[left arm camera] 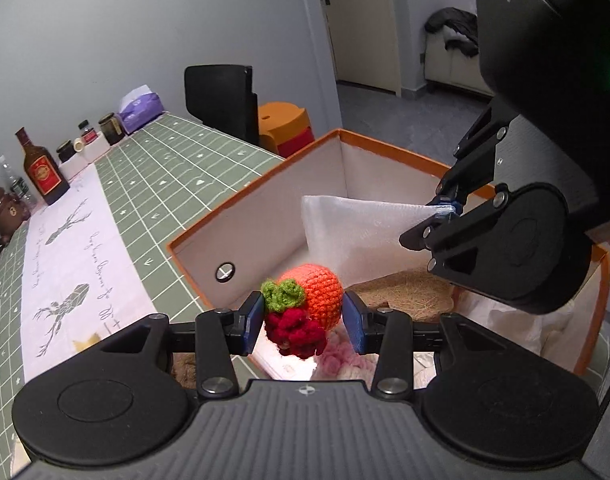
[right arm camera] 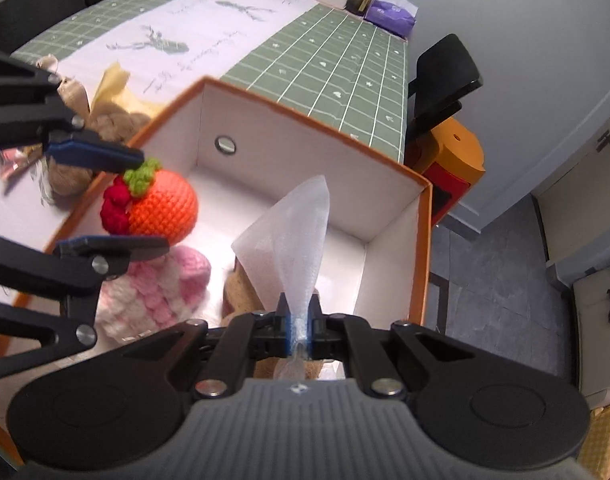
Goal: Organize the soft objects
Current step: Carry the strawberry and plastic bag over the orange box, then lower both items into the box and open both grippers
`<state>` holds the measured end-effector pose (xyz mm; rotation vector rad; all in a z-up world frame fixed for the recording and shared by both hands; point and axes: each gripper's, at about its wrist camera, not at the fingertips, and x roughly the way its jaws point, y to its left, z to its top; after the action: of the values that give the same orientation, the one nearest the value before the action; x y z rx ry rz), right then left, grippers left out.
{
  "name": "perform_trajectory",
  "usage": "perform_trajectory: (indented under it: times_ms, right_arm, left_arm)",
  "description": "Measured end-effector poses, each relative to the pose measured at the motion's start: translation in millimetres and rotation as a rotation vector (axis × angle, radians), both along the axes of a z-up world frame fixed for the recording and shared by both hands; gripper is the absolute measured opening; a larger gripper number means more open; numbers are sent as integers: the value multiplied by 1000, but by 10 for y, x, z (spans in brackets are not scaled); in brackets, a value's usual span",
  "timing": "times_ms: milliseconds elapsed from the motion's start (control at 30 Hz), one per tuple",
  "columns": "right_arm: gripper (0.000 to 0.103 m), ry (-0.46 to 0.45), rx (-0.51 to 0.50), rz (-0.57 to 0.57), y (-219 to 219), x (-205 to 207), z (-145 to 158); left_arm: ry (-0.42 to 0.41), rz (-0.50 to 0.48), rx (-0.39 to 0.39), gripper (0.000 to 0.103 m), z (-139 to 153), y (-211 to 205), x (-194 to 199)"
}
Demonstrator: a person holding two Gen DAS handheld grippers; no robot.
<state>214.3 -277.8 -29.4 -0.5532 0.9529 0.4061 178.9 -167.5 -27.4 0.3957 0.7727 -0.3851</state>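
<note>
Crocheted toy (left arm camera: 305, 304); script unreadable.

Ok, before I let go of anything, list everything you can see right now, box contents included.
Storage box: one, orange rim, white inside, on the table.
Crochet fruit: one, orange, red and green, over the box.
Foam sheet: one, white, held over the box.
Pink crochet piece: one, pink-white, in the box.
Brown fibre pad: one, box floor.
Beige plush toys: number unclear, left of the box.
Tablecloth: green grid, white runner.
Bottle: one, red label, table's far end.
Jars: several, dark, beside the bottle.
Tissue pack: one, purple.
Chair: black.
Stools: orange, red.
Left claw: shut on the crochet fruit.
Right claw: shut on the foam sheet.
</note>
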Motion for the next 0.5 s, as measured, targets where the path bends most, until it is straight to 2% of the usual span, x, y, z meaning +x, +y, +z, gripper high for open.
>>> perform_trajectory:
  times_ms: [100,233,500]
  right_arm:
    - [5,21,-13,12,-11,40,-121]
    - [6,48,-26,25,-16,58,-237]
    - [8,73,-61,39,56,74,-395]
  left_arm:
    - [19,-18,26,48,-101,-52,43]
    - [0,-26,77,48,-171,-125,54]
    - [-13,-37,123,49,-239,-204,116]
